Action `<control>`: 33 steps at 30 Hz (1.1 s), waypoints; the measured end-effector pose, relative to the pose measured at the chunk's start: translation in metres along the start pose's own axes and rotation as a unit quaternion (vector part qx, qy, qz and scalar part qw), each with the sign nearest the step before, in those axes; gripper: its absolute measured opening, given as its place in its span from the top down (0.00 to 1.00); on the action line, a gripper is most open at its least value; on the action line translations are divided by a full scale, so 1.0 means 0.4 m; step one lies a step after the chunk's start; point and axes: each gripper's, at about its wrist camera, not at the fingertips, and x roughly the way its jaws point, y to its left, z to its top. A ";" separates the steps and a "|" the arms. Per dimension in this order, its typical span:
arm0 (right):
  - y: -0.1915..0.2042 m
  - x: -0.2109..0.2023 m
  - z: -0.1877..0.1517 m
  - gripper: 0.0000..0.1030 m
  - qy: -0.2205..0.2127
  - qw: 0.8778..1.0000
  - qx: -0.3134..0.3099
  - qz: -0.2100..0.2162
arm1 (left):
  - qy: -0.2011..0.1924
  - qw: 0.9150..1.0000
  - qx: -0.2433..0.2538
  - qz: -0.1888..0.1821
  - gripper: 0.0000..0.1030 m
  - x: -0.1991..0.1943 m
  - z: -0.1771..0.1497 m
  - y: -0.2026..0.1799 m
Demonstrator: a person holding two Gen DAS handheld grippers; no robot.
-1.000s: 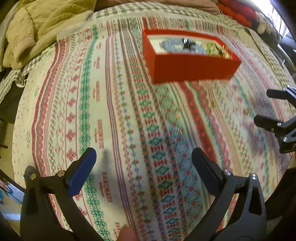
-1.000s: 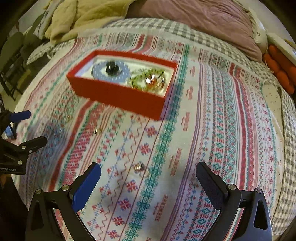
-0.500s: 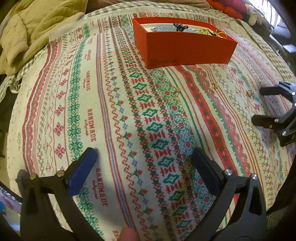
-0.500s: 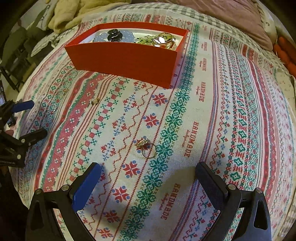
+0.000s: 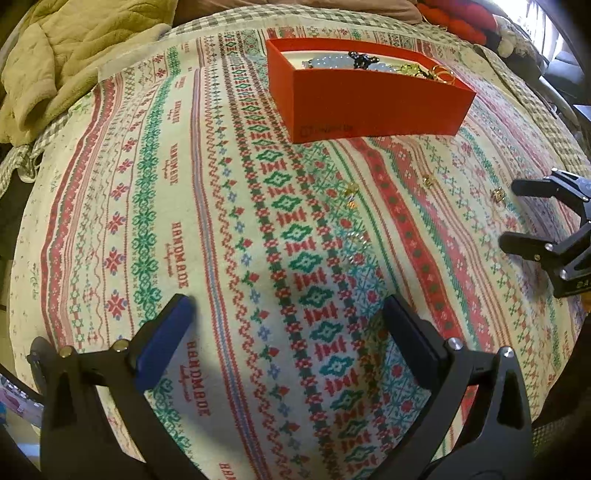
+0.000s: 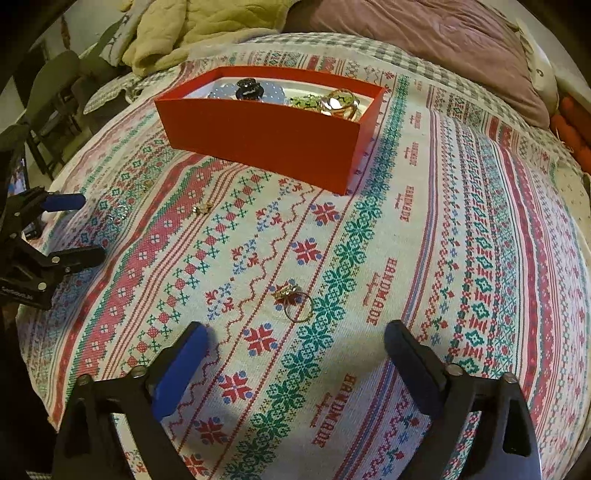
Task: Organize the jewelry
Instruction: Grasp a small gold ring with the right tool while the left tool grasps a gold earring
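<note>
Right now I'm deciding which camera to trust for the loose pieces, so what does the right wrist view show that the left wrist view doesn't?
Only the right wrist view shows the gold ring as a clear hoop lying just ahead of the open right gripper, plus the pink pillow.

Only the left wrist view shows printing on the red box wall, and red items at the far right.

Both show the box holding jewelry, small pieces scattered on the patterned cloth, and each other's gripper, both open.

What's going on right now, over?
Both grippers, left and right, open, empty. Gold ring loose on cloth before right gripper. Red box beyond. Nothing blocking.
</note>
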 end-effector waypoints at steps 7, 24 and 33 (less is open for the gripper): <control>0.011 0.006 0.036 0.39 0.000 1.000 -0.008 0.009 | -0.006 1.000 0.008 -0.022 0.08 -0.007 0.015 -0.022; 0.008 0.003 0.053 0.82 0.000 1.000 0.001 0.006 | -0.020 0.999 0.025 -0.035 0.47 -0.002 0.048 -0.054; 0.009 0.003 0.056 0.82 0.000 1.000 0.003 0.005 | -0.019 0.998 0.036 -0.045 0.77 -0.005 0.051 -0.074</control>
